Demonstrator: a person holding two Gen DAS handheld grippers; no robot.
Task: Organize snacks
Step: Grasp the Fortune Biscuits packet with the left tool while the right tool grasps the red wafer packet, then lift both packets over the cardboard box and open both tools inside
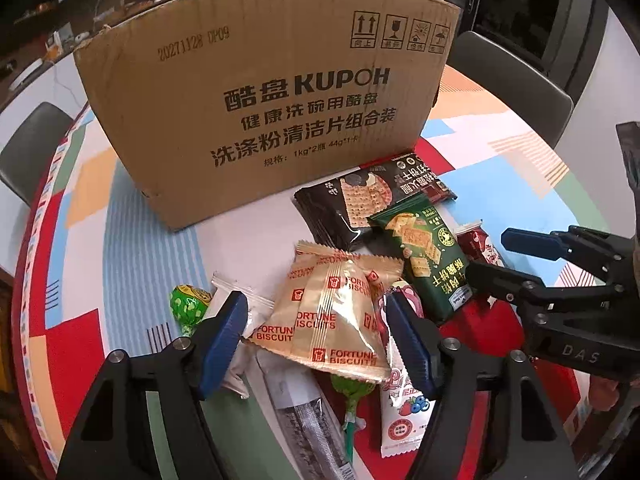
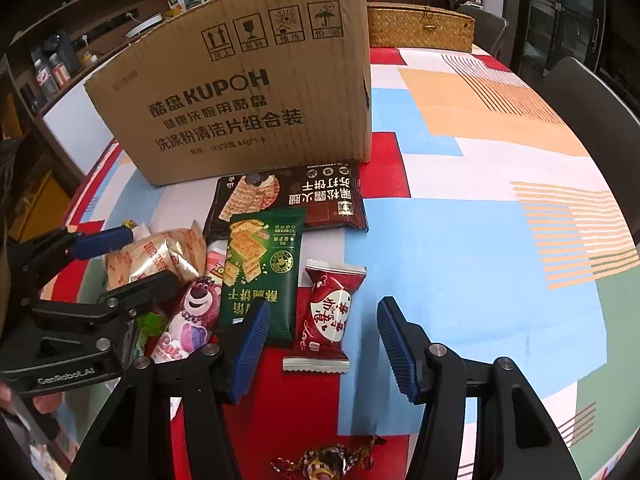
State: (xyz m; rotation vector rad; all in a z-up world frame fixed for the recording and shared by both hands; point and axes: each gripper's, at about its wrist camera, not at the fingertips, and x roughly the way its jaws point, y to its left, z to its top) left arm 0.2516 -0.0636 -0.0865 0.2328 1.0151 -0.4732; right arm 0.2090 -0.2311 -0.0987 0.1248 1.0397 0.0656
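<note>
Gold Fortune Biscuits packets (image 1: pixel 332 316) lie stacked between the blue pads of my left gripper (image 1: pixel 316 340). Its jaws straddle them and stand open, and no firm press shows. The right wrist view shows the same gripper (image 2: pixel 150 256) around those packets (image 2: pixel 156 256). My right gripper (image 2: pixel 324 344) hangs open over a red candy packet (image 2: pixel 330 308), with a gap on each side. Its left pad overlaps the lower edge of a green cracker pack (image 2: pixel 264 264). A black cracker pack (image 2: pixel 296 196) lies behind, in front of the tall cardboard box (image 2: pixel 240 92).
A pink bear packet (image 2: pixel 196 312), a green lollipop (image 1: pixel 186 300), a white packet (image 1: pixel 240 300) and a foil candy (image 2: pixel 332 460) lie on the patterned tablecloth (image 2: pixel 460 240). A woven basket (image 2: pixel 420 28) stands at the far edge. Dark chairs (image 1: pixel 512 80) ring the table.
</note>
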